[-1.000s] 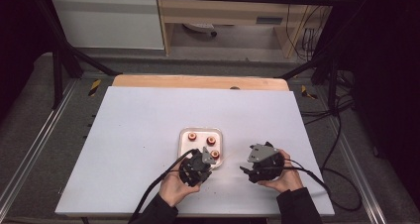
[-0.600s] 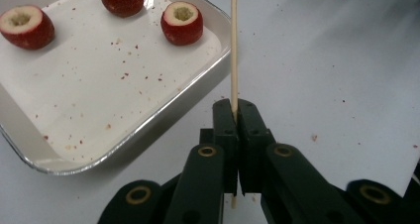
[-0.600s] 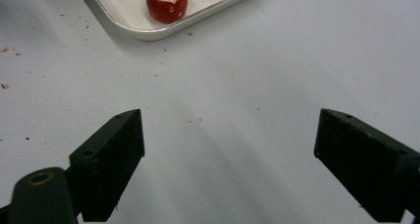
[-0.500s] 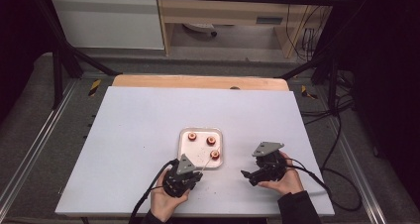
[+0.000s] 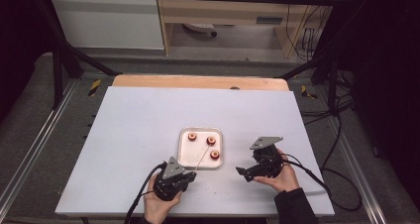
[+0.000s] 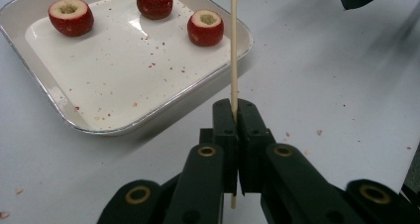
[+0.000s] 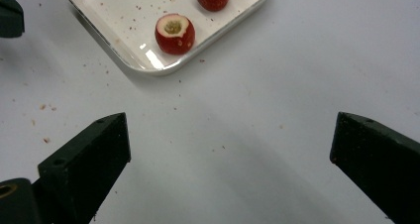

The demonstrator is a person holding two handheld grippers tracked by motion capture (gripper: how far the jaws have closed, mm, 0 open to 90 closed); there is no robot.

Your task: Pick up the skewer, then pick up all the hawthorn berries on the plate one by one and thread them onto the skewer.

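White tabletop bears a crumb-flecked tray; left hand-held gripper clamps a skewer, right hand-held gripper released.

The white table lies bare on its far half and far down its left side, so a hand can pass freely there. Near the middle the shallow tray with three cored red fruits blocks the way, and a thin wooden skewer slants over its near right corner. A strip of open tabletop runs between the tray and the right gripper.
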